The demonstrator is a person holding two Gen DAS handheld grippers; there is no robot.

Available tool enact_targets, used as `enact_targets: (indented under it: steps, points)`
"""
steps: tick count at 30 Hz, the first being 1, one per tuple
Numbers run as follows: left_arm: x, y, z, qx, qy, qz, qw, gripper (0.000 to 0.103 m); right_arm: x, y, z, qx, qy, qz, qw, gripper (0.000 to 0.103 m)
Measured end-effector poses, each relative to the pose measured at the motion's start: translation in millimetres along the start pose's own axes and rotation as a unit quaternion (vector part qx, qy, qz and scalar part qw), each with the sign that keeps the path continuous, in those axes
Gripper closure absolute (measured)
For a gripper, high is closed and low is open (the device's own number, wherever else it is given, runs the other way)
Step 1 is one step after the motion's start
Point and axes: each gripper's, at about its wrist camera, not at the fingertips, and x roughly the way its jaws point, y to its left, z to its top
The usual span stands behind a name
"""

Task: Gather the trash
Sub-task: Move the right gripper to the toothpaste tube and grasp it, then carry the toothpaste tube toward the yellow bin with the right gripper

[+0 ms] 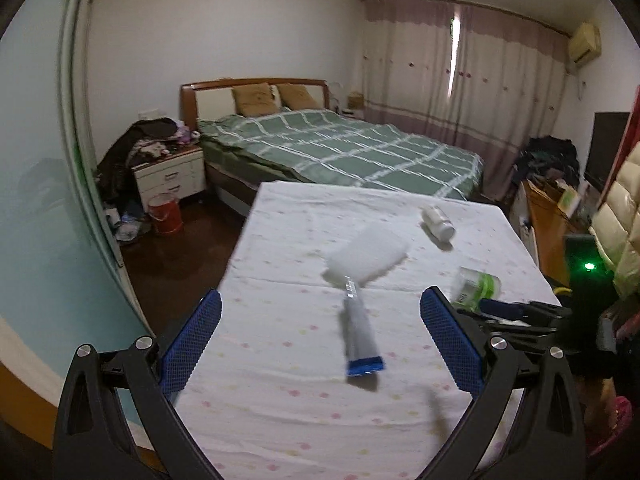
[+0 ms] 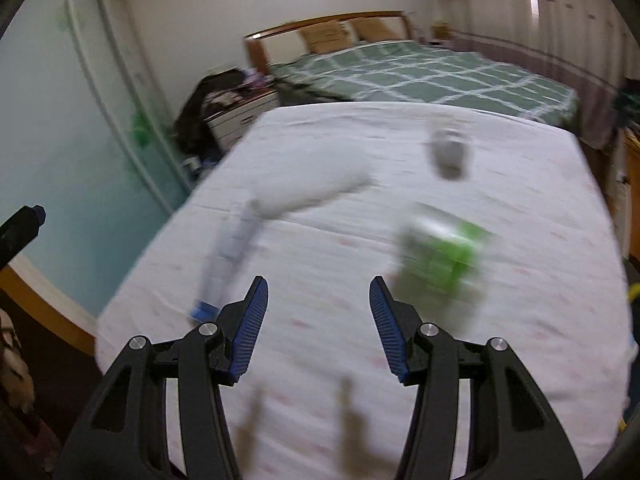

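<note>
- Hovering wide apart, empty: left gripper (image 1: 320, 340), right gripper (image 2: 319, 320).
- Lying mid-tabletop (image 1: 280, 412): tube (image 1: 360, 340), likely light and soft; pinching its flat crimped end seems best.
- Sitting toward right edge: green-labelled bottle (image 2: 444, 252), probably slippery.

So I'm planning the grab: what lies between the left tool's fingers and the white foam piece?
The tube lies there, its tip under the foam, on the sheet. The left wrist view shows it; the left tool is open.
</note>
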Motion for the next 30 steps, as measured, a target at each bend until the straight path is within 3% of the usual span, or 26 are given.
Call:
enact_targets:
  steps: [7, 12, 19, 22, 30]
  points:
    - [-4, 20, -3, -0.017, 0.003, 0.01, 0.9998, 0.005, 57, 60, 16, -0.025, 0.038, 0.031, 0.998, 0.052]
    - [2, 22, -4, -0.018, 0.01, 0.002, 0.9998, 0.005, 88, 80, 20, -0.032, 0.06, 0.017, 0.998, 0.055]
    - [6, 25, -6, -0.024, 0.012, -0.001, 0.9997, 0.005, 107, 79, 20, -0.037, 0.08, 0.005, 0.996, 0.07]
    - [7, 26, -6, -0.03, 0.013, 0.001, 0.9995, 0.005, 110, 81, 19, -0.04, 0.081, 0.006, 0.996, 0.071]
    - [9, 24, -8, -0.029, 0.017, 0.0, 0.9994, 0.005, 99, 69, 16, -0.022, 0.079, 0.036, 0.996, 0.086]
